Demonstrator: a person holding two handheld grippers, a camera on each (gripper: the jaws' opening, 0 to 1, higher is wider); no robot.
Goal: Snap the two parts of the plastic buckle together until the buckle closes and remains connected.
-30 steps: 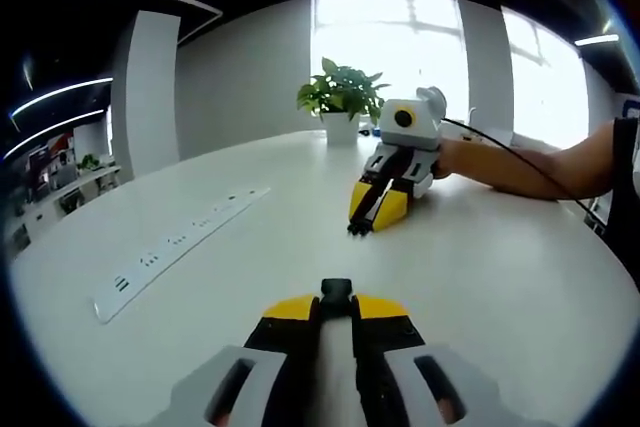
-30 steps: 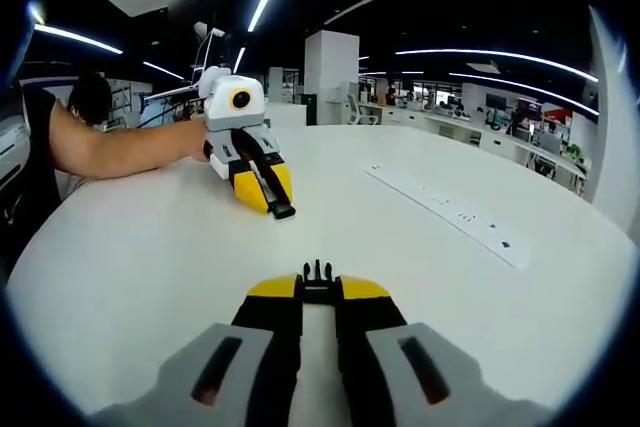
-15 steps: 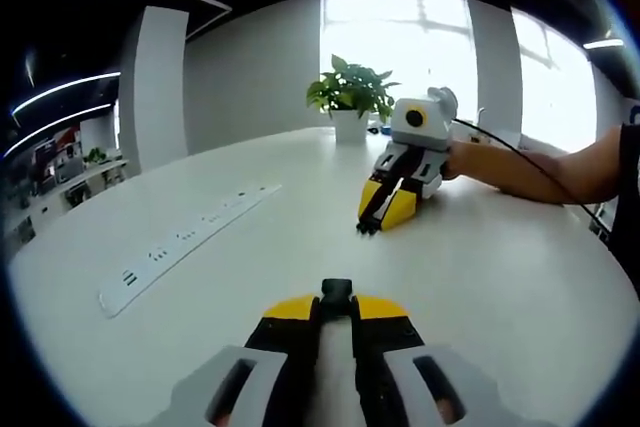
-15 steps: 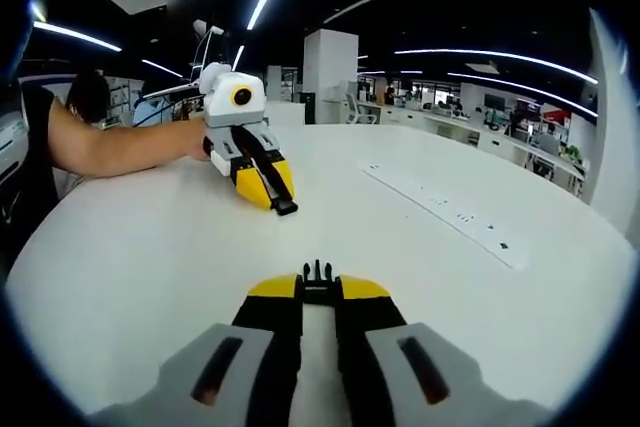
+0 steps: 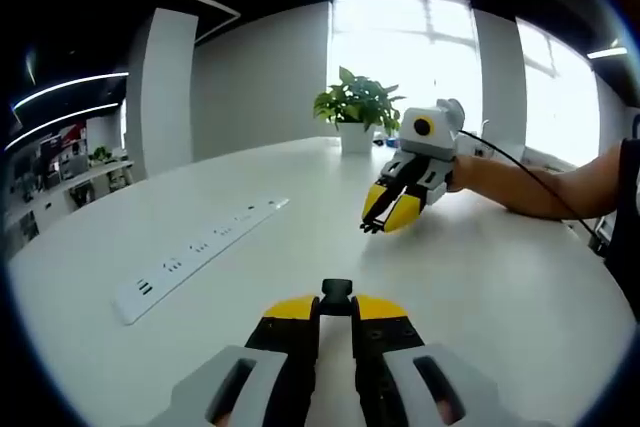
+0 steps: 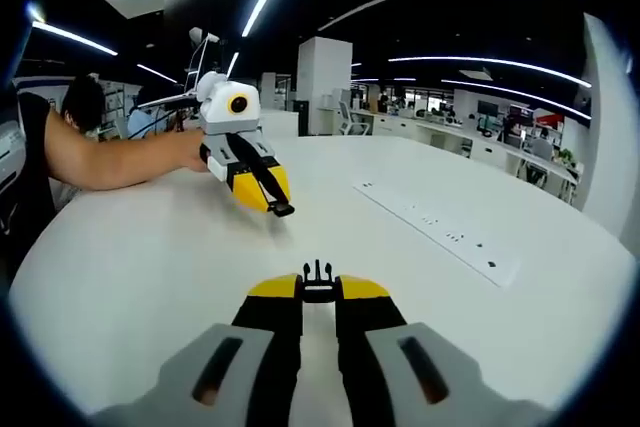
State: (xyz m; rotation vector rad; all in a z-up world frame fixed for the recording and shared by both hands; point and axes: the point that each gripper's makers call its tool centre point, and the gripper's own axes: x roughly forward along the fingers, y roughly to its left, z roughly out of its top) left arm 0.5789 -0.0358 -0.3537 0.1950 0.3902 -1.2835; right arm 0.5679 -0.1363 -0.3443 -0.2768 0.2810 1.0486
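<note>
My left gripper (image 5: 336, 305) is shut on the black socket half of the buckle (image 5: 336, 291), which sticks out between its yellow tips. In the right gripper view the pronged half of the buckle (image 6: 318, 274) pokes out of my right gripper (image 6: 318, 293), which is shut on it. The two grippers face each other across the white table (image 5: 500, 277), well apart. The right gripper (image 5: 372, 226) hangs above the table in the left gripper view. Opposite, the left gripper (image 6: 281, 210) shows with the socket half at its tip.
A long white power strip (image 5: 200, 246) lies on the table, also seen as the power strip (image 6: 437, 230). A potted plant (image 5: 358, 107) stands at the far edge. A person's forearms (image 5: 540, 187) (image 6: 110, 159) reach in behind the grippers. Office desks (image 6: 480, 142) lie beyond.
Both views have shifted a little as the hands moved; each gripper now sits slightly higher in the other's picture. Both holds on the buckle halves are unchanged.
</note>
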